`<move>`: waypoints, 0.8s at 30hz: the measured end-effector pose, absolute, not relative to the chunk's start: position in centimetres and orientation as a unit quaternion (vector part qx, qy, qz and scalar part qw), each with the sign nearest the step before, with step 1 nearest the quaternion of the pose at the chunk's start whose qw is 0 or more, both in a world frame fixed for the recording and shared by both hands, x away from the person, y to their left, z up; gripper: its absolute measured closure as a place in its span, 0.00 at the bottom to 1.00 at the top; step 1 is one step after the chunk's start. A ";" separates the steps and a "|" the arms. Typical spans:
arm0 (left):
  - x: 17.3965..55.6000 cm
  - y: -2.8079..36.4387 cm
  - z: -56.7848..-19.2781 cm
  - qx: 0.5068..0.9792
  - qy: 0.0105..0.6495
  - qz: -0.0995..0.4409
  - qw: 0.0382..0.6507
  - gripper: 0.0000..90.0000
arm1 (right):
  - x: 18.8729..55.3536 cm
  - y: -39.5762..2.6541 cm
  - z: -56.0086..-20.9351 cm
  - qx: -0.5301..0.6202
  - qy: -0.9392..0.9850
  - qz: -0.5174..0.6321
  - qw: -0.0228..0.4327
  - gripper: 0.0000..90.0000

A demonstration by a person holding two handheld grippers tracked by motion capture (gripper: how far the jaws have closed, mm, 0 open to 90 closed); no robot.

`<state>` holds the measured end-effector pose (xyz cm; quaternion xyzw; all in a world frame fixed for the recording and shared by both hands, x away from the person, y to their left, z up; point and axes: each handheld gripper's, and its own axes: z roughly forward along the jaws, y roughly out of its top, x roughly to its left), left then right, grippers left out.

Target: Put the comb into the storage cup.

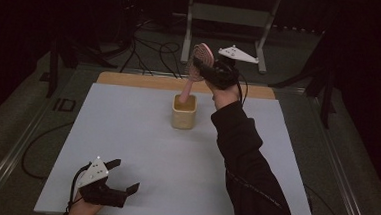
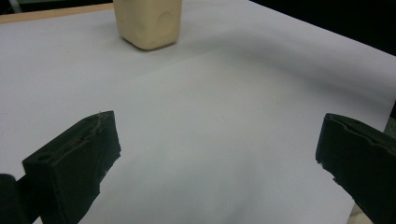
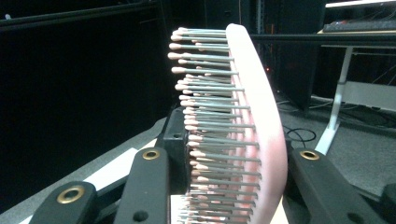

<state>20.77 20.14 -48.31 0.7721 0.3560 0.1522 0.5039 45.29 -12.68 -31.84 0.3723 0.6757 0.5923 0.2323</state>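
My right gripper (image 1: pixel 201 64) is shut on the head of a pink hairbrush (image 1: pixel 202 54) and holds it above the far middle of the table. Its handle (image 1: pixel 186 89) slants down into the mouth of a cream cup (image 1: pixel 184 114). In the right gripper view the bristled head (image 3: pixel 252 116) stands upright between the black jaws, bristles to the left. My left gripper (image 1: pixel 126 174) rests near the table's front left corner. It is open with nothing between its pads (image 2: pixel 217 126). The cup (image 2: pixel 148 23) stands far ahead of it.
A white sheet (image 1: pixel 126 148) covers the table, with a wooden strip (image 1: pixel 130 80) bare along the far edge. Behind the table are black cables (image 1: pixel 152 50) on the floor and a white metal frame (image 1: pixel 188 37). Dark stands flank both sides.
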 end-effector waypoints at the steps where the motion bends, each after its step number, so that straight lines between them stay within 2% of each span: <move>1: 20.8 20.1 -48.3 0.773 0.355 0.153 0.503 0.00 | 45.3 -12.6 -32.0 0.372 0.678 0.591 0.232 0.71; 24: 20.7 20.1 -48.3 0.772 0.354 0.157 0.505 0.00 | 45.9 -11.8 -36.3 0.386 0.691 0.576 0.206 0.71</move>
